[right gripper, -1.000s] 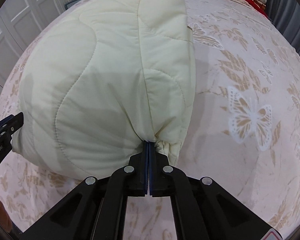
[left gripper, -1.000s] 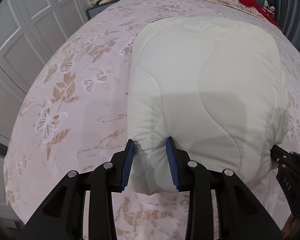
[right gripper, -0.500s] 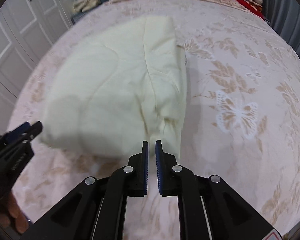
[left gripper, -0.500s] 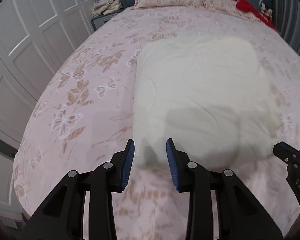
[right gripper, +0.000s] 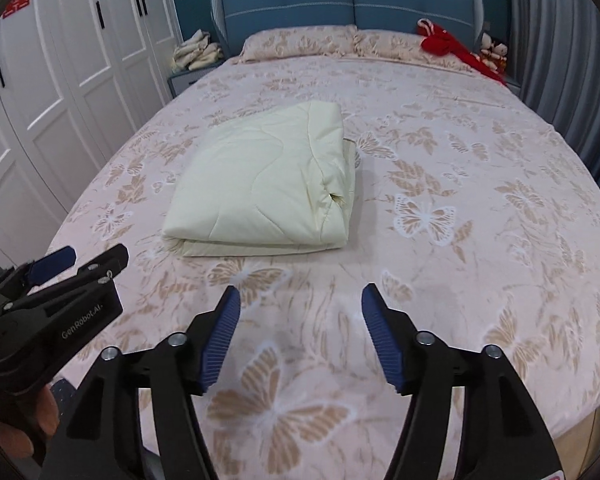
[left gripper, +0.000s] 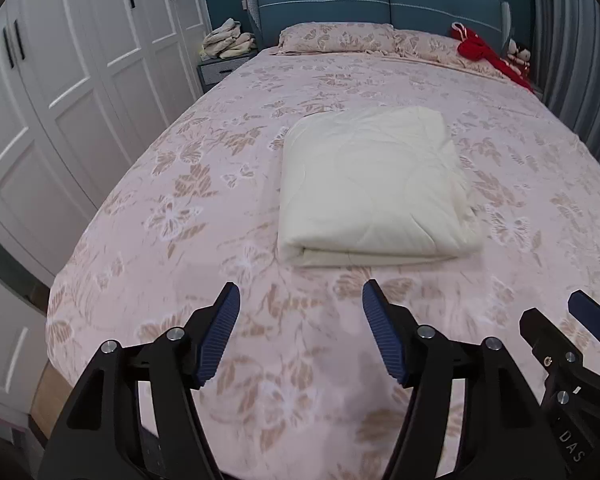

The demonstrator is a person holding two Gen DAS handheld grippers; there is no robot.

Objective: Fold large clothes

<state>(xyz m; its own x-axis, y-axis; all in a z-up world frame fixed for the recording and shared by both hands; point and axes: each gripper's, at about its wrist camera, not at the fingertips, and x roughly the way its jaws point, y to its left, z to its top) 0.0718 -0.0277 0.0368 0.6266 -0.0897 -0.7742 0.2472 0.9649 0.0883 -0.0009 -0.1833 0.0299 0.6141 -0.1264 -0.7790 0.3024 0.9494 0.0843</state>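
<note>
One folded quilt (left gripper: 374,188) on bed (left gripper: 220,184), two grippers' jaws just opened, empty

The cream quilted comforter (left gripper: 374,184) lies folded into a thick, roughly square bundle, flat on the bed at about 12 o'clock in the left wrist view. Wavy stitching runs across its top, its stacked layers show along the near edge, and its bunched side faces 3 o'clock.

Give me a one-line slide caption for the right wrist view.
Folded cream quilt lies released on the floral bedspread; the right gripper is open and empty, left gripper alongside.
</note>
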